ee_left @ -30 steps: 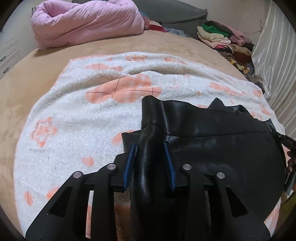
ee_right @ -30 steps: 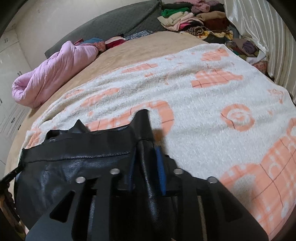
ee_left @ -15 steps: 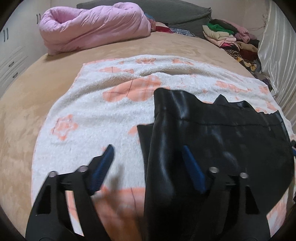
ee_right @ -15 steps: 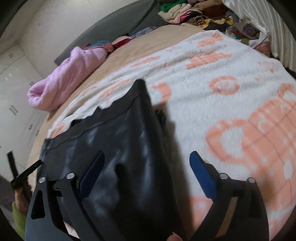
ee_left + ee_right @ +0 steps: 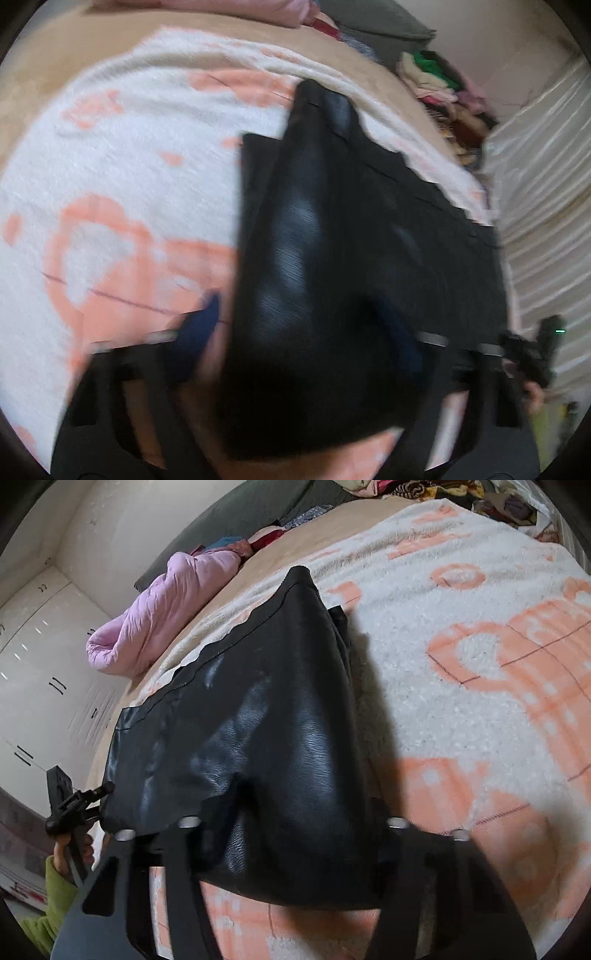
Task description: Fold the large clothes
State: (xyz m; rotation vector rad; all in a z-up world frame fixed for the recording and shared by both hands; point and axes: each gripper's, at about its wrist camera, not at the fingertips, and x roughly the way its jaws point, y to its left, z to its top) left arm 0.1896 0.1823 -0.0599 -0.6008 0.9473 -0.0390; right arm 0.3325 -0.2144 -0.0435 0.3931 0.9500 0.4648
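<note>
Black leather-look garment (image 5: pixel 266 738) lies flat on the white-and-peach blanket (image 5: pixel 480 686), its folded layers stacked — likely set down this way so the next fold starts from a squared-up edge. A near bulge of the material sits between the fingers of each pair of tongs and reaches forward from them, ending in a raised corner well ahead.

Left tongs (image 5: pixel 306 328): fingers spread wide, one blue pad (image 5: pixel 199 328) just left of the garment's near fold, the other at its right, dim and blurred. Nothing pinched that I can make out; the frame is smeared with motion.

Right tongs (image 5: pixel 291 827): the arms stand wide apart and the garment's near edge fills the gap and hides the pads — spread, not pinching, as far as shows.

Outward from the garment: blanket extends right of the right tongs and left of the left tongs, over a tan bed cover (image 5: pixel 280 546). Far ahead, a pink quilt roll (image 5: pixel 162 609) and a heap of folded clothes (image 5: pixel 439 81). White cupboards (image 5: pixel 44 672) off to the left of the right tongs.

Judgement: one fold is laid down; a fresh grip is probably next.
</note>
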